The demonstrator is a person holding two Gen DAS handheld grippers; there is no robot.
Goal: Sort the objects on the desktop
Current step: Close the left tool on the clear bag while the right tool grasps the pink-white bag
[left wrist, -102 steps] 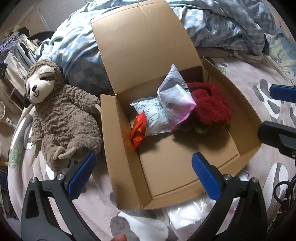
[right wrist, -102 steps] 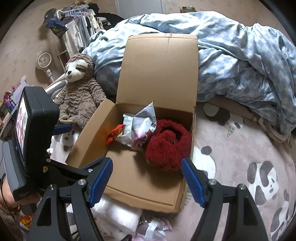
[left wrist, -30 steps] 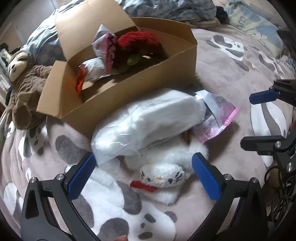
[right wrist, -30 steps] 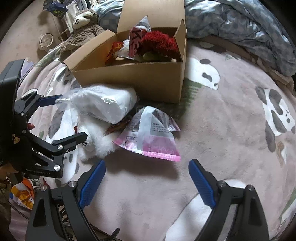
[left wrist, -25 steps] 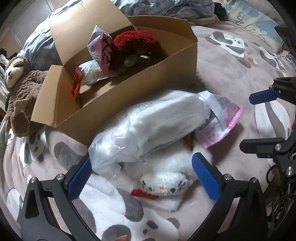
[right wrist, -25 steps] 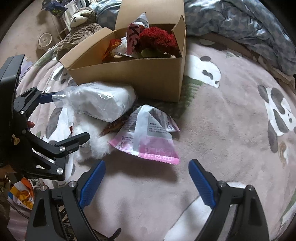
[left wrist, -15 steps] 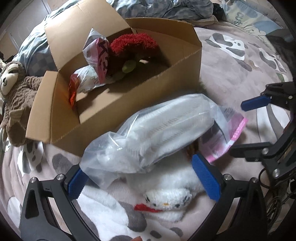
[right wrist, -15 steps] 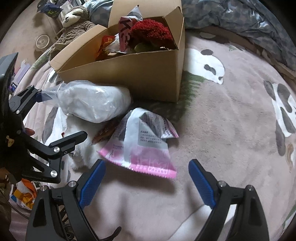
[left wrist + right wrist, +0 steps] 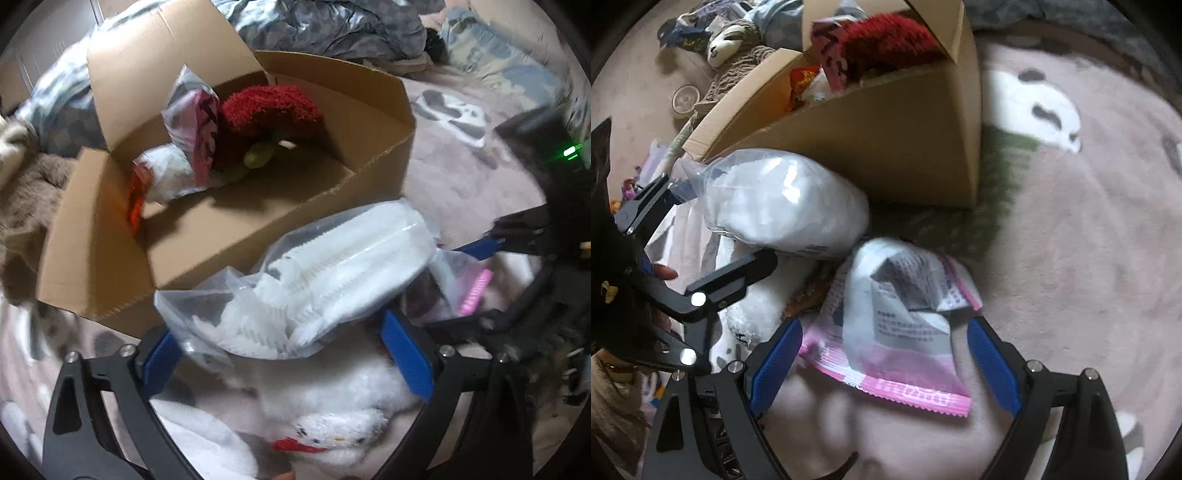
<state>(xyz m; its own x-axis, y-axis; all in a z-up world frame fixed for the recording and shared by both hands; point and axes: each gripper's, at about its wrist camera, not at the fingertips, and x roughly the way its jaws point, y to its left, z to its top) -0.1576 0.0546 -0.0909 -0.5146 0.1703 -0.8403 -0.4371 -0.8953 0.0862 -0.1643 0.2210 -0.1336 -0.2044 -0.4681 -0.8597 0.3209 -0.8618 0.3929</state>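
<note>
- Left wrist view: the left gripper (image 9: 284, 354) is spread wide, its blue pads (image 9: 406, 356) on either side of the near end of a clear bag of white pads (image 9: 325, 280) — whether they touch the plastic cannot be told, and nothing is clamped.
- That bag lies slanted just in front of the cardboard box (image 9: 229, 232), its far end against the box's front wall.
- Under the bag rests a white plush toy (image 9: 332, 421) with a red bow, lying on the panda-print blanket (image 9: 465, 155).
- Inside the box sit a red fuzzy plush (image 9: 273, 110), an upright pink-and-white packet (image 9: 195, 122), a white pouch (image 9: 166, 177) and an orange wrapper (image 9: 136, 199).
- Right wrist view: the right gripper (image 9: 879, 358) is also wide open, holding nothing — its blue pads (image 9: 993, 369) flank the near edge of a pink-and-white snack bag (image 9: 897, 328) that lies flat on the blanket.
- The snack bag sits just right of the clear bag and in front of the box corner.
- A brown sloth plush (image 9: 735, 48) lies beyond the box at upper left.
</note>
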